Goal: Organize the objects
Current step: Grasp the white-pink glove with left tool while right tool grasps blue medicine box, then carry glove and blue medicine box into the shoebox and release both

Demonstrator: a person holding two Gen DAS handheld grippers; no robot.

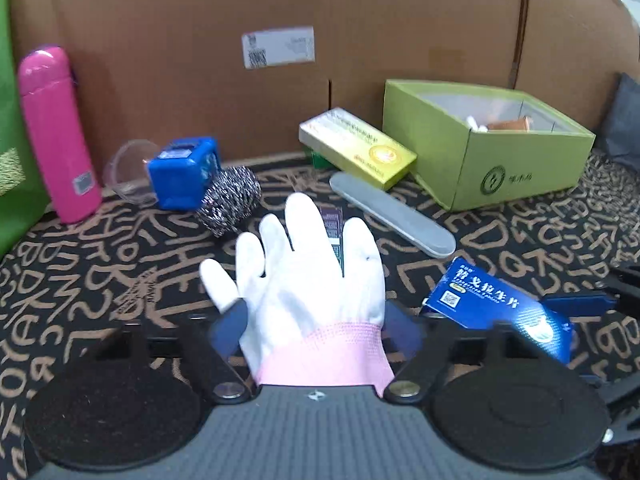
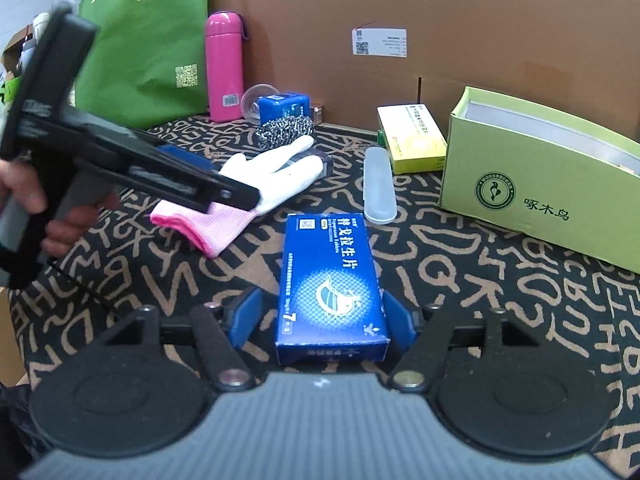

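Observation:
A white glove (image 1: pixel 304 280) with a pink cuff lies flat on the black, tan-lettered cloth (image 1: pixel 100 280). My left gripper (image 1: pixel 316 322) is shut on its cuff, a blue pad on each side. In the right wrist view the same gripper (image 2: pixel 236 196) comes in from the left, clamped on the glove (image 2: pixel 276 176) at the cuff. A blue medicine box (image 2: pixel 330 280) lies between the fingers of my right gripper (image 2: pixel 322 314), which stands open with a gap on both sides. The box (image 1: pixel 500 308) also shows at the right of the left wrist view.
An open green box (image 1: pixel 480 148) stands at the back right, beside a yellow box (image 1: pixel 356 146) and a grey oblong case (image 1: pixel 392 216). A pink bottle (image 1: pixel 56 132), blue cube (image 1: pixel 184 172), steel scourer (image 1: pixel 230 200) and green bag (image 2: pixel 148 48) stand left. A cardboard wall (image 1: pixel 200 40) closes the back.

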